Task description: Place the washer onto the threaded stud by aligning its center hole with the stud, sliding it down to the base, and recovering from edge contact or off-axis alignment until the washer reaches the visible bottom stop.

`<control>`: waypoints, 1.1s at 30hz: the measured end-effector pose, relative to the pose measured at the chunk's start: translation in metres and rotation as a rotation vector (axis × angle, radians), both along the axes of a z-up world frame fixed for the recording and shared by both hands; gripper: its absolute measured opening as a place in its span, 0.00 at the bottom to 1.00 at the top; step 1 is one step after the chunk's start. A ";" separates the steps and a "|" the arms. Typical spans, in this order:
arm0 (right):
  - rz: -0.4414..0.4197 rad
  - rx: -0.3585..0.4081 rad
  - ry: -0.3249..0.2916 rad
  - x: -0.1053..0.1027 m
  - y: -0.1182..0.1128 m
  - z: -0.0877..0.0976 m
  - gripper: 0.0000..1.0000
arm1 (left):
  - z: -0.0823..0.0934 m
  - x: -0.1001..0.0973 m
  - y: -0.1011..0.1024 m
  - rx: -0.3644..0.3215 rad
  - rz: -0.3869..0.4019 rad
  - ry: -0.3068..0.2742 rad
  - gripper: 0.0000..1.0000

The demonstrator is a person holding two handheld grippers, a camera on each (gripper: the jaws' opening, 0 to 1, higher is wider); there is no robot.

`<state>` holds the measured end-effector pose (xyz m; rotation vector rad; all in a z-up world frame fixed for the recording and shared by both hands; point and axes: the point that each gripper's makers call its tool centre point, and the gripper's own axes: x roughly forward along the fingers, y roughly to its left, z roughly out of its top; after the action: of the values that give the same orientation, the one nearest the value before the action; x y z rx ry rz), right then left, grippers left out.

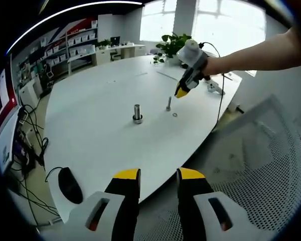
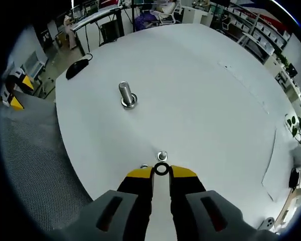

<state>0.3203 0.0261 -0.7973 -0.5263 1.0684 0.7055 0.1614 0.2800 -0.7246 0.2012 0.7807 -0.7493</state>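
A wide white desk [image 2: 205, 90] stands in a bright office with shelves and a plant. The right tool [image 2: 161, 171] pinches a small dark ring, the washer [image 2: 161, 169], at its yellow tips, just above the short threaded stud [image 2: 162, 155]. A bigger bolt [image 2: 126, 95] stands apart. The left tool [image 1: 158, 174] hangs released near the desk edge.

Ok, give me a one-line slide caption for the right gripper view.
Right tool pinching the washer above a small stud; larger threaded stud stands farther off.
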 end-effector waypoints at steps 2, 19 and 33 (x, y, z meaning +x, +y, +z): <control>0.003 0.002 -0.004 0.002 0.003 0.001 0.14 | 0.000 0.000 0.000 0.000 0.000 -0.001 0.27; 0.044 -0.029 -0.001 0.013 0.010 -0.006 0.14 | -0.001 -0.001 -0.001 0.002 -0.003 0.004 0.27; 0.067 -0.073 0.040 0.016 0.010 -0.024 0.14 | -0.002 -0.001 -0.001 0.008 -0.009 0.010 0.26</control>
<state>0.3360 0.0365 -0.8212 -0.6150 1.1211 0.7407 0.1600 0.2794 -0.7270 0.2085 0.7925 -0.7558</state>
